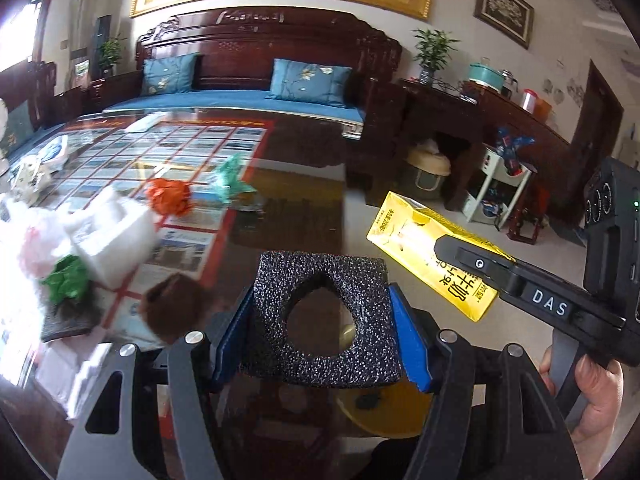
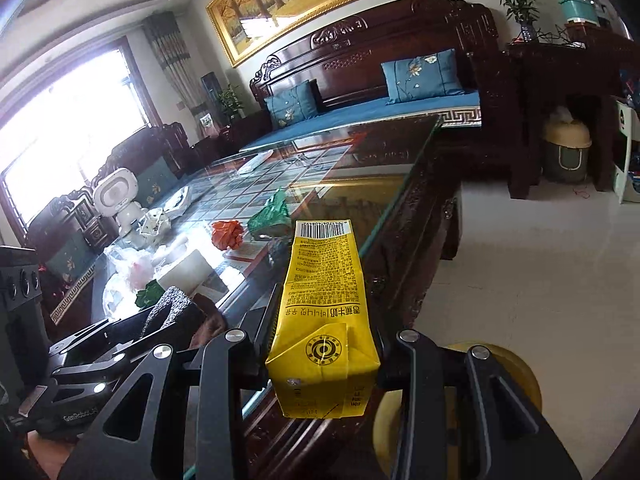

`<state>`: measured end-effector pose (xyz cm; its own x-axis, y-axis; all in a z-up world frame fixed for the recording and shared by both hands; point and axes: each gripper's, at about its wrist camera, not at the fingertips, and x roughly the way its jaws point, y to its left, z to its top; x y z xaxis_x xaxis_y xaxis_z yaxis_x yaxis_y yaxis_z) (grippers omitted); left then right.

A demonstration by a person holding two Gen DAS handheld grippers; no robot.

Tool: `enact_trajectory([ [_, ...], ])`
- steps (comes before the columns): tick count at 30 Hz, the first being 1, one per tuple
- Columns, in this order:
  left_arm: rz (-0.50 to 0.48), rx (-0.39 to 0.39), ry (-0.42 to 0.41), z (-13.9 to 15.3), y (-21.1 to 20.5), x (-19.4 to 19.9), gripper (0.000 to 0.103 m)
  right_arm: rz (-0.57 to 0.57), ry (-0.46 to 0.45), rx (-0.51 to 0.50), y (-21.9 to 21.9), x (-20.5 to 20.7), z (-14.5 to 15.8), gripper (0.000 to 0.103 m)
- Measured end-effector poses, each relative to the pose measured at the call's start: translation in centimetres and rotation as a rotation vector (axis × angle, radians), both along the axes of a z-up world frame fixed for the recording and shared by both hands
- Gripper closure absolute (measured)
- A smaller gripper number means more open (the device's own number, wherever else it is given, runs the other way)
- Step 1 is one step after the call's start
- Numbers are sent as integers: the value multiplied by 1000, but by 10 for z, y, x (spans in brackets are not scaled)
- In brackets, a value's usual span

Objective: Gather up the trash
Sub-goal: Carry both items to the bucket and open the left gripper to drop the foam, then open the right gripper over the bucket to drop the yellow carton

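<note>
My left gripper is shut on a black speckled foam piece with a hole through it, held past the table's near right corner. My right gripper is shut on a yellow milk carton, which also shows in the left wrist view to the right of the foam. A yellow bin lies below both grippers and shows in the right wrist view. On the glass table lie an orange wad, a green wrapper, white foam, a green scrap and a brown clump.
A clear plastic bag and white papers lie at the table's left. A white toy robot stands at the far end. A dark wood sofa with blue cushions is behind. A side cabinet and a white shelf stand right.
</note>
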<state>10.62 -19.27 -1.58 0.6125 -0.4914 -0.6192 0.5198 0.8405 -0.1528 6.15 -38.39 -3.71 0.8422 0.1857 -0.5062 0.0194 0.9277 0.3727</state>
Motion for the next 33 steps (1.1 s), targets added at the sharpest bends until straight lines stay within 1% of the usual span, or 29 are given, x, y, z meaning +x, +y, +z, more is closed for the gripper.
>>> enact_trajectory([
  [4,-67,9,9,-4,-40,-8,38,-52,17,-20,-32,-21,-6,68],
  [8,-134,21,42,-17,-81,-15,38,-108,41,-16,-68,-42,-17,68],
  [14,-210,40,131,-46,-135,-18,38,-180,88,3,-111,-68,-41,68],
  [19,-250,69,192,-73,-172,-17,38,-211,122,27,-133,-78,-62,68],
  [22,-261,83,226,-87,-186,-12,37,-224,141,44,-142,-82,-73,68],
  [23,-262,90,239,-92,-189,-11,34,-226,146,48,-145,-82,-76,68],
  [25,-261,105,256,-98,-195,-8,19,-228,156,51,-149,-82,-82,68],
  [29,-244,135,247,-105,-195,-10,18,-221,177,55,-150,-77,-90,68],
  [33,-219,164,228,-105,-191,-9,17,-196,191,58,-145,-70,-94,68],
])
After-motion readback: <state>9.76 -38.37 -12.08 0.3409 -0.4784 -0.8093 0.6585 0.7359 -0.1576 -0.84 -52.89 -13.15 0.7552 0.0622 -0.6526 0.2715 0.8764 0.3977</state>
